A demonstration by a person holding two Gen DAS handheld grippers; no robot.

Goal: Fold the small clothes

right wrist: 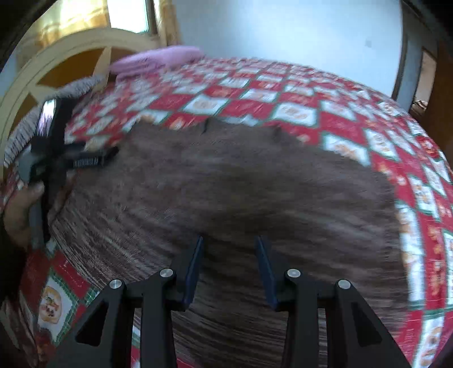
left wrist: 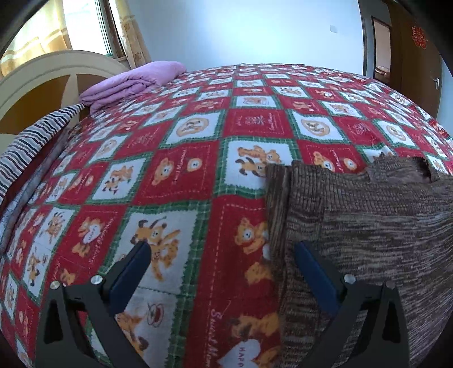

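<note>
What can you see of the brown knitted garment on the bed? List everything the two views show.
The brown knitted garment is ribbed and streaked dark and light brown. It lies spread flat on the red, white and green patterned bedspread, with a folded strip along one edge and a notch at its far edge. The left gripper straddles that edge, open; the right gripper hangs open above its middle. Neither grips it.

A bed [left wrist: 198,158] with a red, white and green checked cover fills the room. Its cream headboard [left wrist: 56,70] stands at the left below a bright window [left wrist: 85,25] with yellow curtains [left wrist: 133,36]. The wall [left wrist: 240,31] behind is pale, with a brown door [left wrist: 413,56] at the right.
</note>
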